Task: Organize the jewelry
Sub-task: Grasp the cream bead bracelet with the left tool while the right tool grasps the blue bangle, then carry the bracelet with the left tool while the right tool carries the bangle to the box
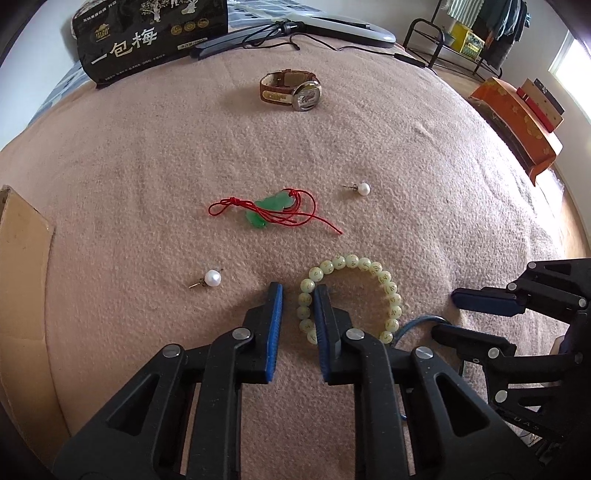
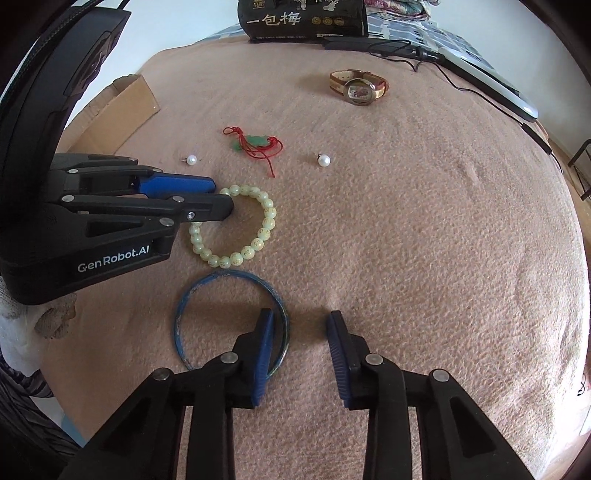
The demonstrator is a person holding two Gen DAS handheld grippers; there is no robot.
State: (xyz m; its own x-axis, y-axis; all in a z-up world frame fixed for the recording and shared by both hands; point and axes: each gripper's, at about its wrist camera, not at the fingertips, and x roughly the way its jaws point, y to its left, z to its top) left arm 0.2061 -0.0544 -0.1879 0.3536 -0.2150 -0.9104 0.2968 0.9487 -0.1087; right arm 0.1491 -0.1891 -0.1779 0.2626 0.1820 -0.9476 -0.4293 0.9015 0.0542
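Observation:
A pale green bead bracelet lies on the pink blanket. My left gripper points down over the bracelet's left side. Its jaws straddle the strand: one finger is inside the loop, the other outside, and a gap shows beside the beads. A thin blue bangle lies just nearer. My right gripper is open over the bangle's right rim, with one finger inside the ring. On the blanket lie a jade pendant on red cord, two pearl earrings and a wristwatch.
A cardboard box sits at the blanket's left edge. A black printed bag and a long corded device lie along the far edge. An orange box stands on the floor to the right.

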